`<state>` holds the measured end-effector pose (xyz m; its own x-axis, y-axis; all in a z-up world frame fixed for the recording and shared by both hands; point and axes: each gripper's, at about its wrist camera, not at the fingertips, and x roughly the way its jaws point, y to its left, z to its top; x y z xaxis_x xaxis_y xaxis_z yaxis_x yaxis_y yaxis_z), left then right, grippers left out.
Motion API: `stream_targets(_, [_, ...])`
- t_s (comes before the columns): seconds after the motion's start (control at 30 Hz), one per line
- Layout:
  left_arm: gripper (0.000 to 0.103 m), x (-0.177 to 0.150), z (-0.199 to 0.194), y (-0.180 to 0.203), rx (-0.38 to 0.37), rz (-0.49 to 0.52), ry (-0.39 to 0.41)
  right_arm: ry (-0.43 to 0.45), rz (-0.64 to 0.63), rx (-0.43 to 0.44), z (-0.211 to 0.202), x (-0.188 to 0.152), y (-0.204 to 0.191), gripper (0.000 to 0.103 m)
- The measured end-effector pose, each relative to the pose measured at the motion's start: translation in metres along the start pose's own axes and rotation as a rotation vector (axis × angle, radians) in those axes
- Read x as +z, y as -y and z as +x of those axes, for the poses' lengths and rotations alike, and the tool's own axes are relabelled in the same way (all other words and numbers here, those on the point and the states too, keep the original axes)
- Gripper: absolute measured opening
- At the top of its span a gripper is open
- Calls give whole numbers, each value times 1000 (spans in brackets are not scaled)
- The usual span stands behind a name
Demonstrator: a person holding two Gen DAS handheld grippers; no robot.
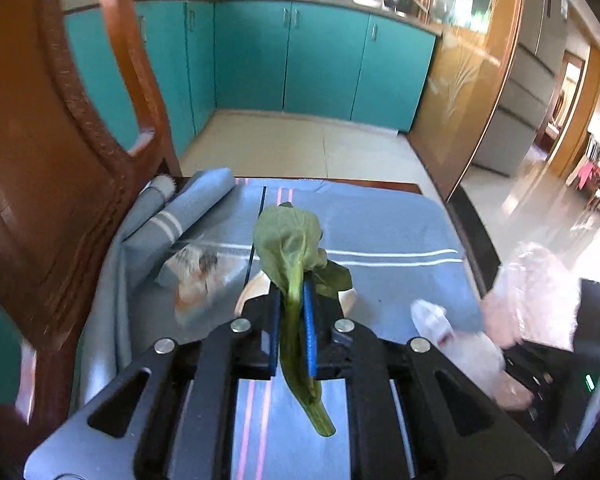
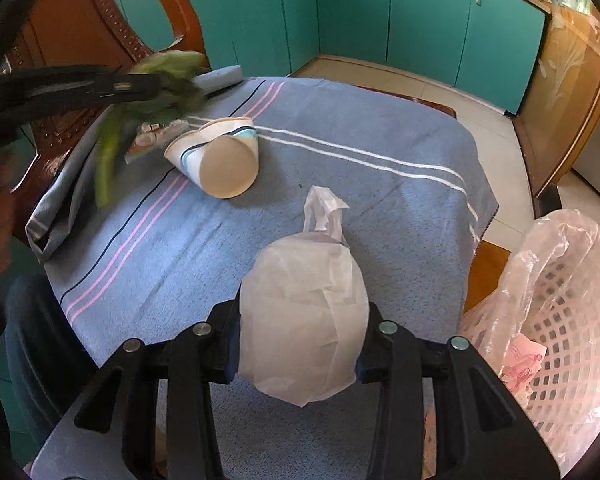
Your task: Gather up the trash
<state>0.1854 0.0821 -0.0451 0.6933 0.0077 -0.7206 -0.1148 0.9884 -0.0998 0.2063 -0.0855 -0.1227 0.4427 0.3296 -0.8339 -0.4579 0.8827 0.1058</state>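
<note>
A green vegetable leaf (image 1: 288, 236) hangs by its stalk between the blue pads of my left gripper (image 1: 292, 292), which is shut on it and lifted above the table. From the right wrist view the same leaf (image 2: 108, 160) dangles at the upper left under the left gripper (image 2: 156, 84). My right gripper (image 2: 300, 340) is shut on a crumpled white tissue wad (image 2: 300, 300) held over the cloth. A paper cup (image 2: 220, 156) lies on its side on the blue striped tablecloth (image 2: 340, 160). A crumpled wrapper (image 1: 196, 272) lies beside it.
A white lattice basket lined with a pinkish plastic bag (image 2: 560, 320) stands off the table's right edge, with some trash inside. A wooden chair (image 1: 40, 160) rises at the left. Teal cabinets (image 1: 320, 60) and tiled floor lie beyond the table.
</note>
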Motion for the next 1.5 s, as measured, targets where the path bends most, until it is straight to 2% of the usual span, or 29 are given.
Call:
stream_targets(0.2, [12,-49,-19,-1,-49,-48,-65,5,14,-8,-2,0,3,41])
stream_targets(0.3, [12,-71,-15,-1,-18,-36,-107,6,10,-10,-1,1,1,41])
stream_targets(0.47, [14,-88,-8,-6,9,-40,-143,2,-1,-25,3,1,-3,41])
stream_targets(0.53, [14,-90,-8,-5,22,-37,-143,2,-2,-25,2,0,-4,41])
stream_targets(0.77, [40,-94,-11,-5,34,-38,-135,-7,-7,-37,7,0,-6,41])
stream_targets(1.17, [51,-95,-14,-3,62,-19,-121,-5,-8,-38,8,0,-8,46])
stream_targets(1.23, [53,-94,-18,-4,66,-20,-113,-3,-5,-40,7,0,-8,49])
stream_targets(1.33, [63,-93,-23,-8,71,-28,-99,5,3,-46,6,1,-6,54])
stream_targets(1.5, [66,-95,-20,-11,72,-26,-115,16,7,-51,3,1,-5,58])
